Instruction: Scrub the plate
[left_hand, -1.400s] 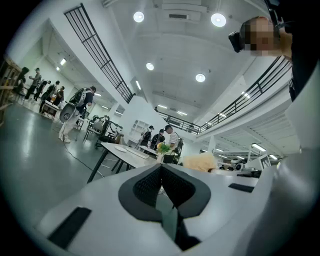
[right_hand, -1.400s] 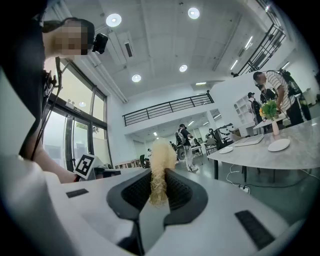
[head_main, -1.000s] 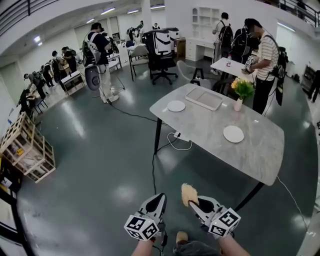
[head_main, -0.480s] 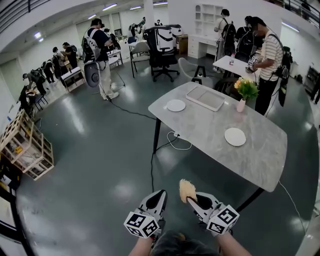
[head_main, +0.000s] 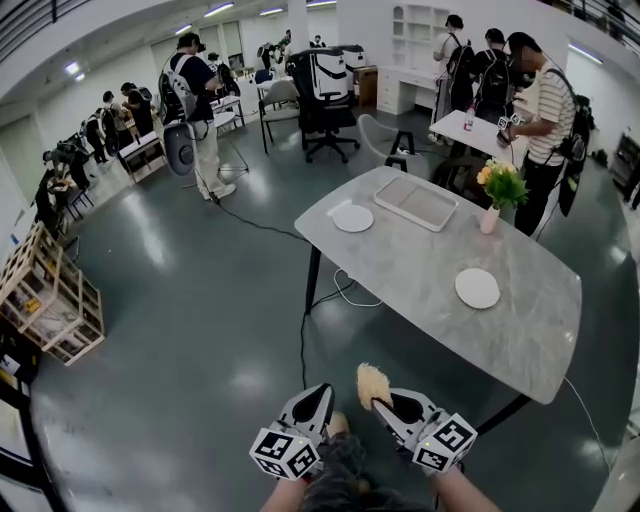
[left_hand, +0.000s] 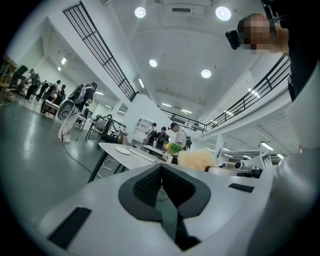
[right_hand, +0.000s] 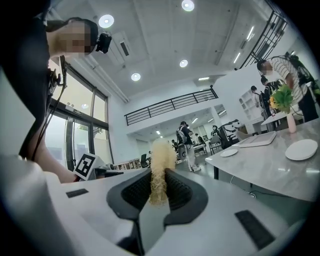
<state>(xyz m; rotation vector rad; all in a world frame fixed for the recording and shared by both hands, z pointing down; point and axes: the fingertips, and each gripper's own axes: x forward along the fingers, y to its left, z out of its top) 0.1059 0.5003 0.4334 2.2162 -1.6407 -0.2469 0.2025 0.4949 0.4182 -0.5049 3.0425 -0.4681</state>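
Note:
Two white plates rest on the grey marble table (head_main: 520, 345): one plate (head_main: 477, 288) near its right side, also seen in the right gripper view (right_hand: 301, 149), and another plate (head_main: 352, 217) at the far left corner. Both grippers hang low over the floor, short of the table. My right gripper (head_main: 385, 403) is shut on a yellow fibrous scrubber (head_main: 372, 384), which sticks up between the dark pads (right_hand: 159, 172). My left gripper (head_main: 320, 397) is shut with nothing in it (left_hand: 161, 172).
A flat white tray (head_main: 416, 203) lies at the table's far end, and a vase of flowers (head_main: 498, 192) stands at its right edge. Cables (head_main: 345, 292) trail on the floor under the table. Several people, office chairs and wooden crates (head_main: 50, 305) stand around the hall.
The view has shifted a little and the table now sits slightly lower and to the right in it. Both grippers keep their pose, and the scrubber stays clamped.

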